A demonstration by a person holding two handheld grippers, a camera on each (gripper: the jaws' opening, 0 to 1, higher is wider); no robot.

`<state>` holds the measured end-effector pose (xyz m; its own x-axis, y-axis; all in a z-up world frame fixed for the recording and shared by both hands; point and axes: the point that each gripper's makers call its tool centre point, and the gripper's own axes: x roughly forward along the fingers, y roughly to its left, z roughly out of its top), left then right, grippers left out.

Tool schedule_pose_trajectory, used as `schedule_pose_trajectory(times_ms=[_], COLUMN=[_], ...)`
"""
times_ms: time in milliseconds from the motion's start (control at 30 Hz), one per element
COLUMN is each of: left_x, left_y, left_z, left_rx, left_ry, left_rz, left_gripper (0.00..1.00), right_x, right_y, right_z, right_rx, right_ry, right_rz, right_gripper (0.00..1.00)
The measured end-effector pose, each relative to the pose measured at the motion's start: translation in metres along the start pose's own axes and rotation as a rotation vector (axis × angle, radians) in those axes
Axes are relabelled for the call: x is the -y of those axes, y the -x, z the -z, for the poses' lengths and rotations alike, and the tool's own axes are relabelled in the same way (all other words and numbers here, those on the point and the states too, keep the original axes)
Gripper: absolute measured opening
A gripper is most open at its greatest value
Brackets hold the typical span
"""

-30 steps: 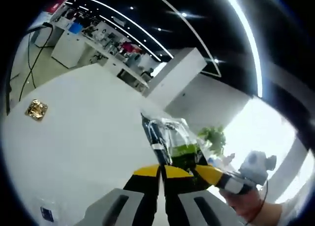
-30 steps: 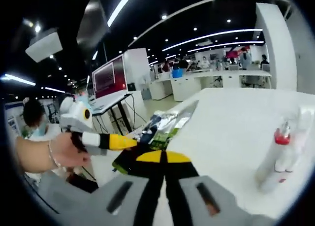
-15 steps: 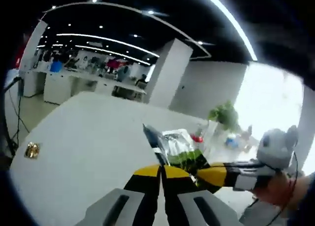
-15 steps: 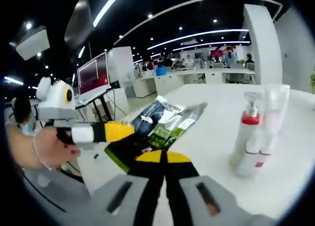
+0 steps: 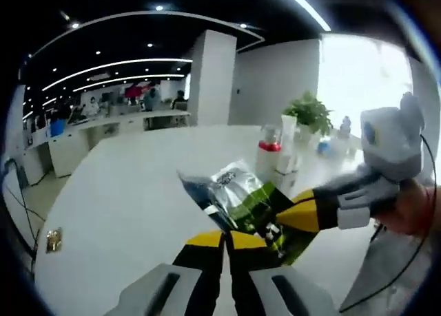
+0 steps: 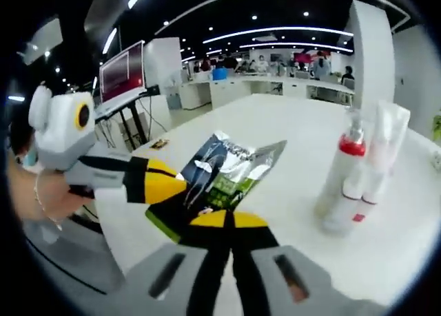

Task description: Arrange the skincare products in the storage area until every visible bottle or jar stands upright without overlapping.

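- Foil-and-green sachet [image 6: 224, 175] is pinched at its near edge by both grippers at once — held up over the white table [image 6: 275, 123], not lying on it.
- Since a second ago the scene behind the sachet has swung in both views: the red-capped pump bottle [image 6: 341, 175] and the clear tube [image 6: 382, 158] beside it now sit closer and more central in the right gripper view, and they show in the left gripper view too, just past the sachet [image 5: 238, 195], where a second ago there was only bare table and a pillar.
- My reading: the hands are carrying the sachet toward that upright pair, so the placing step is near but not done; the sachet hangs tilted, corner up.
- Right gripper [image 6: 224, 219]: jaws closed together on the sachet's lower edge, no gap between the yellow tips.
- Left gripper [image 5: 226, 239]: likewise clenched, its yellow tips pressed together over the sachet's near corner; the right gripper enters this view from the right, its tip on the same sachet.
- Bottle and tube stand upright, touching or almost touching — which, I cannot tell — and well clear of the sachet.
- Small gold-coloured thing [image 5: 54, 239] lies apart on the table's near left.
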<state>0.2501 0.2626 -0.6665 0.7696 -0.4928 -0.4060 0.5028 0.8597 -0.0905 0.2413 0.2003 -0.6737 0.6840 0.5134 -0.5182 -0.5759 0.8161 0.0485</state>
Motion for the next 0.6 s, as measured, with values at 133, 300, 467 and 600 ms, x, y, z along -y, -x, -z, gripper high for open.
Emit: schedule_pose_trajectory(times_ms=[133, 300, 467, 600], left_x=[-0.0001, 0.0004, -0.0014, -0.0007], left_y=[0.0001, -0.0001, 0.0005, 0.0007], left_z=[-0.0005, 0.002, 0.0024, 0.0029], left_rx=[0.004, -0.01, -0.012, -0.014], left_ry=[0.015, 0.037, 0.046, 0.042], left_rz=[0.003, 0.011, 0.011, 0.011], left_gripper=[0.02, 0.02, 0.02, 0.02], right_x=[0.0024, 0.002, 0.0016, 0.0022], right_y=[0.0012, 0.0008, -0.0004, -0.0003], right_z=[-0.001, 0.0013, 0.0019, 0.0026], right_rx=[0.008, -0.002, -0.002, -0.004], right_ry=[0.004, 0.029, 0.026, 0.027], right_rz=[0.006, 0.016, 0.015, 0.019], right_gripper=[0.01, 0.01, 0.01, 0.01])
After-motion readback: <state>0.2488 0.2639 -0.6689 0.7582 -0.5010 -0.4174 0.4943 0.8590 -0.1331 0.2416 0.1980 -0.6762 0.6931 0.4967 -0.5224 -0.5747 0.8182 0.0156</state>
